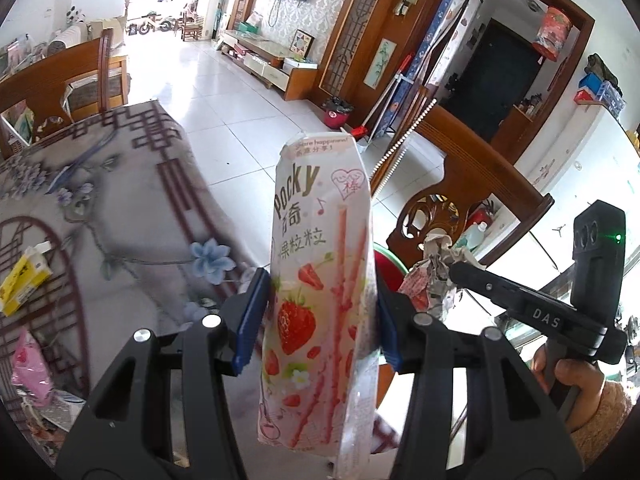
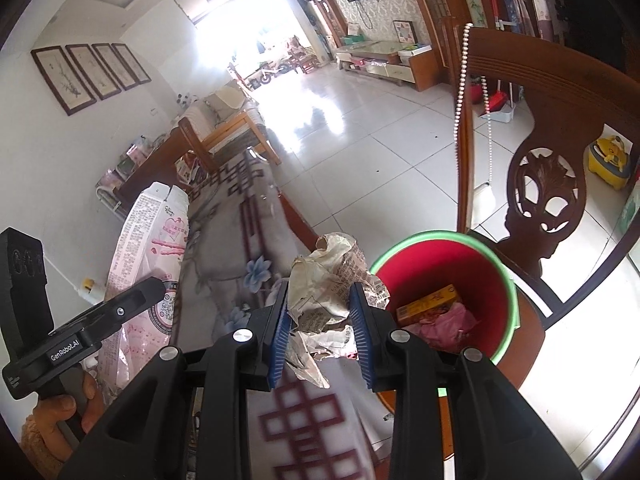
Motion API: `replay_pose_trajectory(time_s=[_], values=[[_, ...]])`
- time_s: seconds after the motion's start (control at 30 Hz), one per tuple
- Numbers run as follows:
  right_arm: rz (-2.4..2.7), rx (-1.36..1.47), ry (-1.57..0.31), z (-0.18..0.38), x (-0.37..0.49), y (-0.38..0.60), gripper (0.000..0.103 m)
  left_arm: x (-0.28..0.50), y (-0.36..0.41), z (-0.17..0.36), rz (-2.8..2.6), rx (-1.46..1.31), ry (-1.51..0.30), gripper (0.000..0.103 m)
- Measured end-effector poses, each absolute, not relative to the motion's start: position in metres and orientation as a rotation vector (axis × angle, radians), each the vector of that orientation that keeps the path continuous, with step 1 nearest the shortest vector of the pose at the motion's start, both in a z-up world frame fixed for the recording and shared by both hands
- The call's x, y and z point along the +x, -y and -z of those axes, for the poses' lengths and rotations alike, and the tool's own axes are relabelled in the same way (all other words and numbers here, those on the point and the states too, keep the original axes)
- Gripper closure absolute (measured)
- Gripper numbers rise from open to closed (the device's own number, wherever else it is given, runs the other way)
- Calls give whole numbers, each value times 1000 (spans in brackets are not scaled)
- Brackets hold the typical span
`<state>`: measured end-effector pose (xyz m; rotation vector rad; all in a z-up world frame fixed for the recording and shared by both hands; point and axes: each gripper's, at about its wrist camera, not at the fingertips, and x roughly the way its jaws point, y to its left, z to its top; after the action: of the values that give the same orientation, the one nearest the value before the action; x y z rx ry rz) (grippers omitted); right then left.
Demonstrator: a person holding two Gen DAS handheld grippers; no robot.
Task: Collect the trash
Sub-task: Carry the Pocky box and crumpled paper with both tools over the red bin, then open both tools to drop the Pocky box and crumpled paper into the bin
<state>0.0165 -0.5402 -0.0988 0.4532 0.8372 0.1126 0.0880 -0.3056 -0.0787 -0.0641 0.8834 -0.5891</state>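
My left gripper (image 1: pixel 322 316) is shut on a tall pink-and-white Pocky box (image 1: pixel 320 280) with strawberries printed on it, held upright off the table's right edge. The same box (image 2: pixel 148 264) shows at the left of the right wrist view. My right gripper (image 2: pixel 322 328) is shut on a crumpled ball of newspaper (image 2: pixel 332 280), just left of a red bin (image 2: pixel 472 264) with a green rim. In the left wrist view the paper ball (image 1: pixel 436 272) sits at the tip of the right gripper (image 1: pixel 454 268). A yellow box and pink wrappers lie inside the bin.
A floral tablecloth (image 1: pixel 120 216) covers the table, with a yellow box (image 1: pixel 24 280) and a pink packet (image 1: pixel 30 364) at its left. A carved wooden chair (image 2: pixel 560 152) stands behind the bin. White tiled floor (image 2: pixel 360 128) stretches beyond.
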Motion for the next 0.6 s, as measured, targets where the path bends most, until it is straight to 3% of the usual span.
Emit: replay_pose_trajectory(time_s=[0.6], values=[[-78,513,-848,109,12,618,75,99,396,109,636,18,-959,55]])
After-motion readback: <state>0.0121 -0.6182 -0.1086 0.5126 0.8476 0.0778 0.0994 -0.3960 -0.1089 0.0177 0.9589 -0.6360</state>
